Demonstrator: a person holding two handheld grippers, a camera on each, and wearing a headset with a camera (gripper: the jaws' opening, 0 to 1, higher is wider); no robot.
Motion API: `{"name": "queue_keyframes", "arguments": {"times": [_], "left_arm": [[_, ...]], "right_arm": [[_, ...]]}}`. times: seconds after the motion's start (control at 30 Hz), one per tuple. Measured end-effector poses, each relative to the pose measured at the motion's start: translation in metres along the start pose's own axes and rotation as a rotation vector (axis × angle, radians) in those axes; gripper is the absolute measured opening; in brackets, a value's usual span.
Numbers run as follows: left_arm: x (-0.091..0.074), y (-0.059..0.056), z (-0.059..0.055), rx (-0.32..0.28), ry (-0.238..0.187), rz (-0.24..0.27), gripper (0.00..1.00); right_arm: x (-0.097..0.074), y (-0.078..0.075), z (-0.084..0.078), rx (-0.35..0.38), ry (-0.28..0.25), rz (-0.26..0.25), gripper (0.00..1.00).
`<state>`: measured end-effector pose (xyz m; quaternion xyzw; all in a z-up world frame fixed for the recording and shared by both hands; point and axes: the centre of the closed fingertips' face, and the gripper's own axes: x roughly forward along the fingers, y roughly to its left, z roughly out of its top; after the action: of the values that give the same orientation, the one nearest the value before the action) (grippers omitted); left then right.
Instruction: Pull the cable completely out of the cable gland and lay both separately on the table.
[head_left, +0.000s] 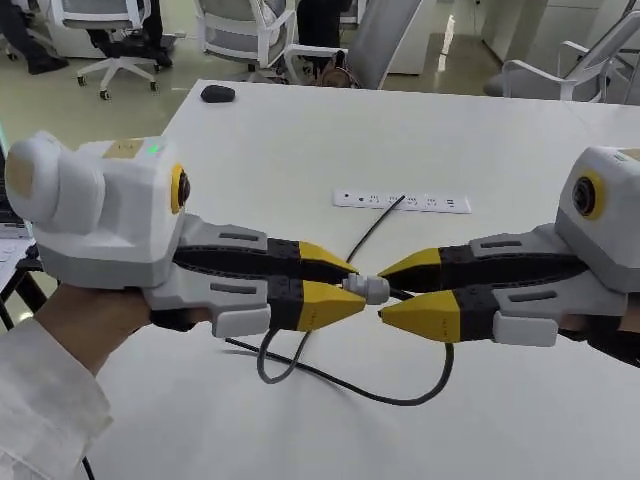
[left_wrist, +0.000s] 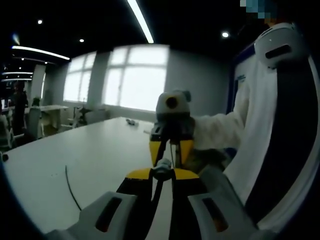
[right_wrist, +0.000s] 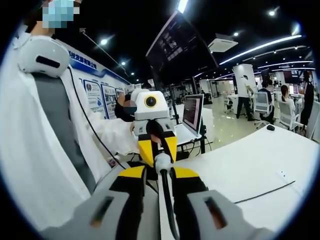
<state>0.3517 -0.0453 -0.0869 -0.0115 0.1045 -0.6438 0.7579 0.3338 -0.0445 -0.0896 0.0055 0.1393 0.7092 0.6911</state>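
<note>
A light grey cable gland sits between the yellow tips of my left gripper, which is shut on it above the white table. A thin black cable leaves the gland, runs between the tips of my right gripper and loops on the table below. The right jaws stand apart around the cable, open. In the left gripper view the gland is at my left gripper, facing the right gripper. In the right gripper view the cable runs along my right gripper to the gland.
A white power strip lies just beyond the grippers, with a cable strand leading toward it. A black mouse rests near the far left edge. Office chairs stand behind the table. A laptop is open on a side desk.
</note>
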Motion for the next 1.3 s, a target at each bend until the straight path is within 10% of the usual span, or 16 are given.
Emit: {"name": "queue_keyframes", "arguments": {"times": [1.3], "left_arm": [[-0.001,-0.001,0.010,-0.102,-0.059,-0.029,0.15]], "right_arm": [[0.000,-0.002,0.010,-0.001,-0.070,-0.020,0.12]]}}
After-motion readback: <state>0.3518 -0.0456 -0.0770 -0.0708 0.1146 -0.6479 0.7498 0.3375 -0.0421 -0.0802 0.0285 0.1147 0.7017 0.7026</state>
